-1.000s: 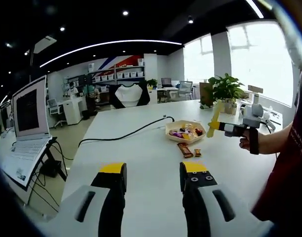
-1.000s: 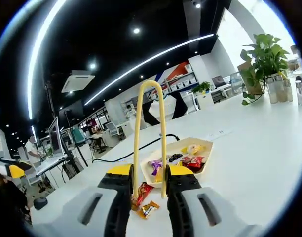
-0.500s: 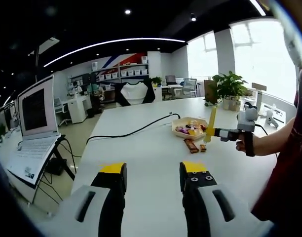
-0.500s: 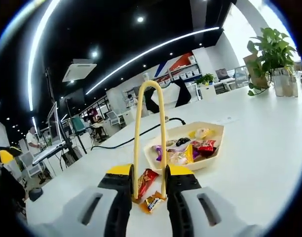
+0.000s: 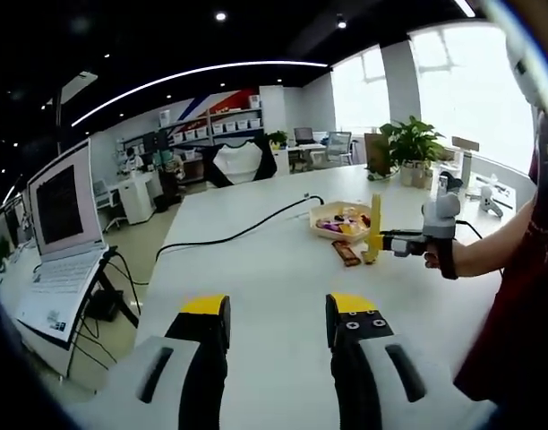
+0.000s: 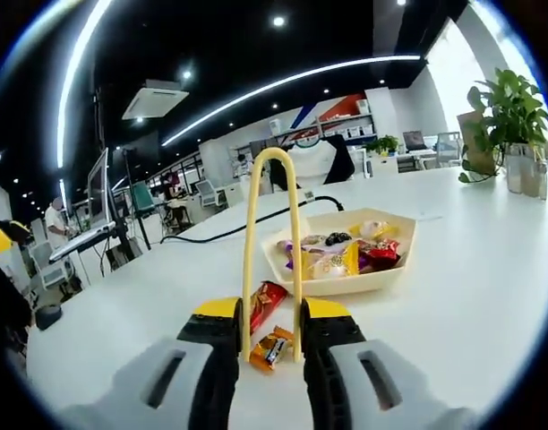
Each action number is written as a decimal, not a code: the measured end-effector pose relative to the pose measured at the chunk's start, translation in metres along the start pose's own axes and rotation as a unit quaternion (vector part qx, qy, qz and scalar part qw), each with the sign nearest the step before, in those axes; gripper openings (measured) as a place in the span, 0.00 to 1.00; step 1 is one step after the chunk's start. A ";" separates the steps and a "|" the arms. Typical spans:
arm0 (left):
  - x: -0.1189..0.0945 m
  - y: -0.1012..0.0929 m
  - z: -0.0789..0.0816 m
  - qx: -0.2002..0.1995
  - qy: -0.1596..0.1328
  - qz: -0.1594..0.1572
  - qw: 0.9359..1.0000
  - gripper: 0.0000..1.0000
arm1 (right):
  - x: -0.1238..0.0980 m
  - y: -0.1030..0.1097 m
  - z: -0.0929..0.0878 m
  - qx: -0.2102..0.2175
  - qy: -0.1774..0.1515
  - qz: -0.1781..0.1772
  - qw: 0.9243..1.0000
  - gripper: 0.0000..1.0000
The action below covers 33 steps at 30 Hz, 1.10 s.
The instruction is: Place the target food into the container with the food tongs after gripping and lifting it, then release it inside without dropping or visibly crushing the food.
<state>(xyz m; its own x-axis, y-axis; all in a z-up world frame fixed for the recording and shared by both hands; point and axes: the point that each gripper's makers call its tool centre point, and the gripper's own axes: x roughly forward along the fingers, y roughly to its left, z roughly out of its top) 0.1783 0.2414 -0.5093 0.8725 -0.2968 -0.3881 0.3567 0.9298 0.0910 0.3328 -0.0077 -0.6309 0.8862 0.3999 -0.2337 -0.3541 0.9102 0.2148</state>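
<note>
Right tongs [image 6: 271,309] clenched on the two arms of the yellow food tongs [image 6: 247,233], loop end up and away from the camera, tips down near the bench [image 6: 489,296]. Between those tips, an orange-wrapped candy [image 6: 269,348] lying on the bench; cannot tell whether pinched or merely straddled. Just beyond it, partly behind the left arm, a red wrapper [image 6: 267,303], also on the bench. Farther on, a cream tray [image 6: 408,246] holding mixed wrapped sweets, close to the red wrapper but apart from it.

From the left gripper view: right tongs [image 5: 381,240] held by a hand [image 5: 440,255] at the right, food tongs [image 5: 374,224] standing upright with the lower end down at the bench surface, just beside a dark wrapper [image 5: 346,253]. Tray [image 5: 317,215] right behind.

Left tongs [image 5: 277,309] released, jaws spread with bare bench between them, grasping nothing, well apart from the tray and candies.

Farther out: a black cable [image 5: 238,235] snaking across the bench toward the tray, a laptop [image 5: 64,202] on a stand off the left edge, a potted plant [image 5: 408,143] at the far end by the windows.
</note>
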 end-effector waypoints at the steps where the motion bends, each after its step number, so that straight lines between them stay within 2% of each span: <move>1: 0.000 0.000 -0.001 0.001 0.001 -0.001 1.000 0.45 | 0.000 0.000 0.000 0.002 -0.001 0.001 1.000 0.22; 6: 0.000 -0.002 -0.002 0.002 0.002 -0.003 1.000 0.45 | 0.001 -0.002 -0.001 -0.016 0.009 0.004 1.000 0.17; 10: 0.001 -0.005 -0.004 0.002 0.004 -0.005 1.000 0.45 | 0.001 -0.006 -0.001 -0.003 0.028 0.025 0.999 0.14; 13: 0.001 -0.007 -0.003 0.004 0.004 -0.007 1.000 0.45 | 0.000 -0.003 -0.002 -0.025 0.050 0.051 0.997 0.13; 15: 0.001 -0.007 -0.003 0.005 0.004 -0.008 1.000 0.45 | -0.001 0.001 -0.003 -0.025 0.061 0.081 0.995 0.14; 21: 0.002 -0.009 -0.005 0.004 0.006 -0.009 1.000 0.45 | -0.007 -0.010 0.000 -0.040 0.061 0.079 0.994 0.14; 23: 0.002 -0.010 -0.006 0.003 0.006 -0.010 1.000 0.45 | -0.012 -0.013 0.005 -0.057 0.058 0.085 0.993 0.14; 27: 0.005 -0.012 -0.007 0.001 0.006 -0.013 1.000 0.45 | -0.016 -0.014 0.016 -0.057 0.051 0.089 0.993 0.13; 31: 0.007 -0.012 -0.004 0.003 0.003 -0.015 1.000 0.45 | -0.020 -0.013 0.033 -0.082 0.036 0.101 0.991 0.13; 33: 0.007 -0.011 -0.003 0.003 0.001 -0.015 1.000 0.45 | -0.020 -0.012 0.050 -0.046 0.018 0.104 0.993 0.13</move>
<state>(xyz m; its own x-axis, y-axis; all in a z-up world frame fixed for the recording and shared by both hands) 0.1793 0.2294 -0.5163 0.8606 -0.3238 -0.3930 0.3845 0.9192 0.0846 0.3341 -0.0325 -0.5810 0.7808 0.5819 -0.2274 -0.5549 0.8132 0.1756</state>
